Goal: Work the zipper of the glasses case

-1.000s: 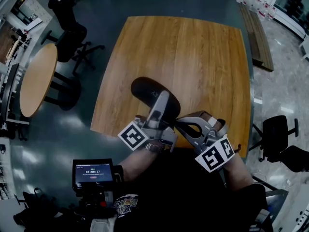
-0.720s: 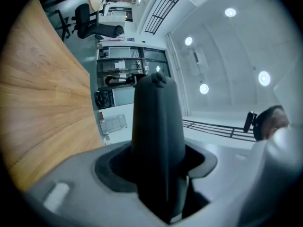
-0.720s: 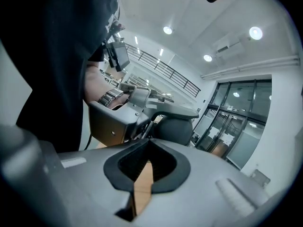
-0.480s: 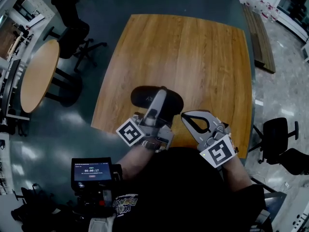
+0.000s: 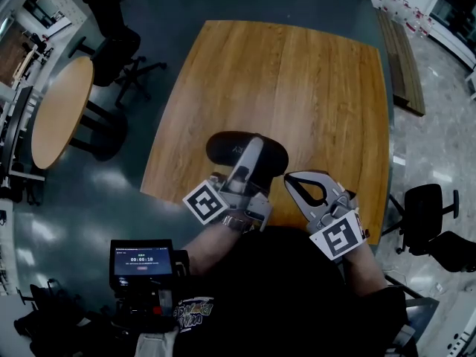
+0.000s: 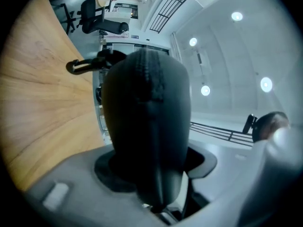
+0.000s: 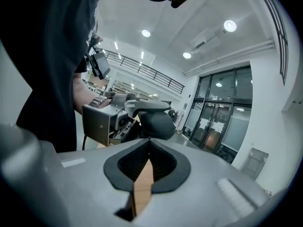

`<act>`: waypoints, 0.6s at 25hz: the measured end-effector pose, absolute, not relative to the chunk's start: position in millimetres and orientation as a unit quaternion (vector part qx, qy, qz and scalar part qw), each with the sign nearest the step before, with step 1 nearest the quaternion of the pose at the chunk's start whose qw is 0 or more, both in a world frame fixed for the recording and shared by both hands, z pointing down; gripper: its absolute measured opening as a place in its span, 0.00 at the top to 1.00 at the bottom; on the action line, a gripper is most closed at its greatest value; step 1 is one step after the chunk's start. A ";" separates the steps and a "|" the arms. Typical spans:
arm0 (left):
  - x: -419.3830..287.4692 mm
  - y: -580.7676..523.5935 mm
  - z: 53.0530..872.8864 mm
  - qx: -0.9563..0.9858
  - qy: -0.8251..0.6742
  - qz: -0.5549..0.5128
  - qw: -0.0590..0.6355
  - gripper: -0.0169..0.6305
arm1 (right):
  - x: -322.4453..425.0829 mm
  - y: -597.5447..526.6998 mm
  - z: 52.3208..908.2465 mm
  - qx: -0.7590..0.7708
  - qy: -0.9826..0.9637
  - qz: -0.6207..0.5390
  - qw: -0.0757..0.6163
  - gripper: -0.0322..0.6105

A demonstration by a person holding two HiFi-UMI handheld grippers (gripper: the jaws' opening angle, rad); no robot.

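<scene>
The black glasses case (image 5: 229, 146) is held up over the near edge of the wooden table (image 5: 297, 88) by my left gripper (image 5: 253, 153), which is shut on its right part. Its jaws have just closed a touch further on the case. In the left gripper view the case (image 6: 147, 112) fills the middle, with its zipper seam (image 6: 150, 77) running up its length. My right gripper (image 5: 291, 178) is shut with nothing in it, just right of the case. In the right gripper view the shut tips (image 7: 149, 138) point at the case's rounded end (image 7: 157, 125), a little apart from it.
A round wooden table (image 5: 59, 121) and a black office chair (image 5: 111, 54) stand at the left on the dark floor. Another chair (image 5: 431, 199) is at the right. A small screen device (image 5: 141, 262) sits by the person's left forearm.
The case has turned to lie more level in the picture and shifted slightly right. My right gripper has drawn a little to the right, away from the case, and rolled.
</scene>
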State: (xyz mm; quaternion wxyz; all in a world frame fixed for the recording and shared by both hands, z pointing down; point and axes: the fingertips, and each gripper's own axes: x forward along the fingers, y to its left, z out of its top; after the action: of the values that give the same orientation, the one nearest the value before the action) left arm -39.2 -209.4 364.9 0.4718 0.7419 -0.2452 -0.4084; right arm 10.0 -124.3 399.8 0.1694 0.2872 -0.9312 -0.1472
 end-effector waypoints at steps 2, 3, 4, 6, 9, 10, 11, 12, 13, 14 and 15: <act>-38.7 -208.8 366.6 0.743 -0.246 -0.405 0.473 0.58 | 10.1 -124.3 398.3 0.292 -0.931 -0.150 0.161 0.94; -37.8 -208.5 367.4 0.745 -0.245 -0.402 0.473 0.58 | 9.6 -124.3 396.0 0.292 -0.934 -0.142 0.146 0.92; -36.4 -207.8 368.3 0.747 -0.243 -0.398 0.473 0.58 | 9.2 -124.7 392.6 0.294 -0.938 -0.129 0.128 0.85; -32.8 -205.7 370.9 0.754 -0.238 -0.388 0.474 0.57 | 10.2 -127.6 384.9 0.308 -0.942 -0.097 0.092 0.70; -24.6 -200.8 374.9 0.769 -0.233 -0.363 0.472 0.57 | 8.4 -133.5 382.3 0.317 -0.942 -0.073 0.086 0.49; -20.9 -198.4 375.5 0.773 -0.228 -0.356 0.473 0.57 | 5.6 -134.9 385.0 0.312 -0.942 -0.078 0.100 0.46; -16.1 -195.6 375.9 0.779 -0.221 -0.348 0.473 0.57 | 2.1 -136.0 388.3 0.306 -0.941 -0.086 0.115 0.41; -10.3 -192.3 376.3 0.787 -0.213 -0.336 0.472 0.57 | -1.8 -137.0 391.3 0.300 -0.941 -0.094 0.128 0.38; -4.0 -188.6 376.6 0.799 -0.206 -0.318 0.466 0.57 | -6.0 -137.8 393.5 0.295 -0.940 -0.101 0.138 0.37; 2.6 -184.4 376.9 0.815 -0.201 -0.295 0.457 0.57 | -10.1 -138.6 395.0 0.291 -0.939 -0.109 0.146 0.37; 9.3 -179.4 377.2 0.830 -0.196 -0.271 0.447 0.57 | -13.4 -138.9 395.7 0.288 -0.938 -0.117 0.154 0.36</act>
State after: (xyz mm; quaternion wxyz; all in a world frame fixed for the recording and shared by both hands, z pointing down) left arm 9.3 -179.4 377.2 0.4469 0.8298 -0.1960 -0.2709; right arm -13.4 -138.9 395.7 0.1538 0.2879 -0.9379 -0.1174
